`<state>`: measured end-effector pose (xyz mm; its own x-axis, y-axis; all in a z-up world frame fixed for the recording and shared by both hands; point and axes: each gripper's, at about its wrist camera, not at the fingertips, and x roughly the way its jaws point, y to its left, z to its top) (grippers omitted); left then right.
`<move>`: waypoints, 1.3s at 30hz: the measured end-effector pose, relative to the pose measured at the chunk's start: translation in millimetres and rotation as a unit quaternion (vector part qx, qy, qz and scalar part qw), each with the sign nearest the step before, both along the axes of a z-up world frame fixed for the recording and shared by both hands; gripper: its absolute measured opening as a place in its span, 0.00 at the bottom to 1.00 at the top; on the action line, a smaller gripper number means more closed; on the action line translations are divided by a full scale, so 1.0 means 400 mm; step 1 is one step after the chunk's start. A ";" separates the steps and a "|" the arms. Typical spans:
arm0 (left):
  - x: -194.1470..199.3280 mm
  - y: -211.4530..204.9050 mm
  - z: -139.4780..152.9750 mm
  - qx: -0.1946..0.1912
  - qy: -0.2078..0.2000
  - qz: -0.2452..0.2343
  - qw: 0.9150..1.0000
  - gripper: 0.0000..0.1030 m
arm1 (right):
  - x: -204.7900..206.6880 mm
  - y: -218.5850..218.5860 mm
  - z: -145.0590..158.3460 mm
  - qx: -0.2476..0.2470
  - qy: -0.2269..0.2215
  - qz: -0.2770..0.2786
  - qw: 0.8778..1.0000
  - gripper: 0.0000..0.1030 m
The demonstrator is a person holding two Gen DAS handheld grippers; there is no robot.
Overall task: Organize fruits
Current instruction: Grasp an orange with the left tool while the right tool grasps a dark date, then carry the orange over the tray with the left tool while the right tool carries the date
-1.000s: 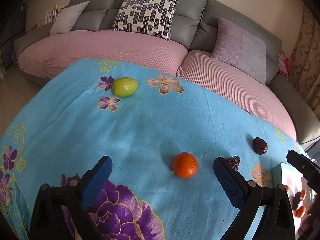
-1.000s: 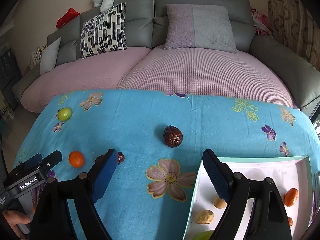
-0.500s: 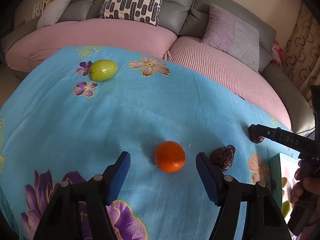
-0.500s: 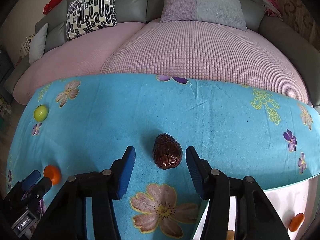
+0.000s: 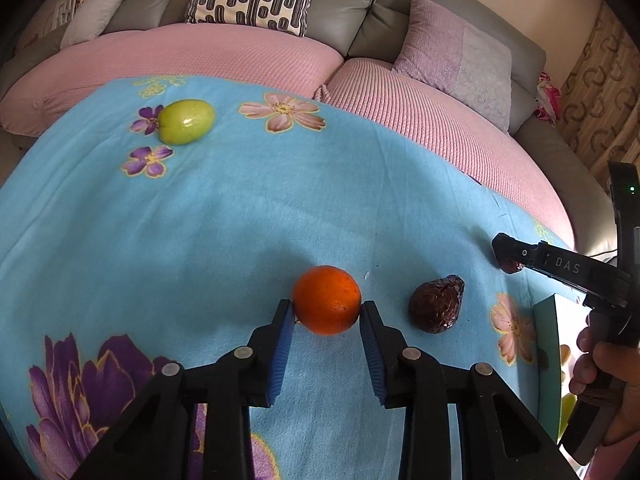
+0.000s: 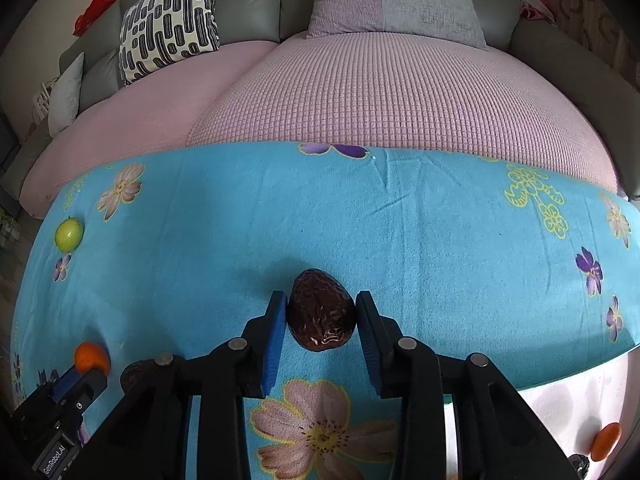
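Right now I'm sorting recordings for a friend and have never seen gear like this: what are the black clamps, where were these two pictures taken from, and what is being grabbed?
No robot here: a person holds a two-finger clamp in each hand, each carrying a camera that looks along its fingers. In the left camera's picture, the left gripper has closed on an orange; a second wrinkled dark fruit lies beside it and a green fruit farther off. In the right camera's picture, the right gripper pinches a wrinkled dark fruit. Everything rests on a blue flowered blanket before a sofa. A tray at the lower right already holds small fruits.
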<state>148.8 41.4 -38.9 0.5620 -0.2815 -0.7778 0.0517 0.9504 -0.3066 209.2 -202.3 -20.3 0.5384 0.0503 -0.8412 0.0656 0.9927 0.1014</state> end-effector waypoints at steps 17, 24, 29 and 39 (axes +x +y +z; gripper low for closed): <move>-0.076 0.013 0.147 -0.015 -0.079 -0.008 0.997 0.35 | -0.312 -0.007 0.161 0.040 -0.092 -0.038 0.994 0.36; -0.102 -0.020 0.192 -0.012 -0.104 -0.028 0.994 0.35 | -0.413 0.010 0.168 0.019 -0.102 -0.054 0.993 0.36; -0.113 -0.070 0.201 -0.012 -0.108 -0.055 0.993 0.35 | -0.448 -0.010 0.156 0.016 -0.102 -0.064 0.993 0.36; -0.146 -0.200 0.203 0.010 -0.110 -0.111 0.988 0.35 | -0.511 -0.163 0.134 0.012 -0.094 -0.129 0.987 0.36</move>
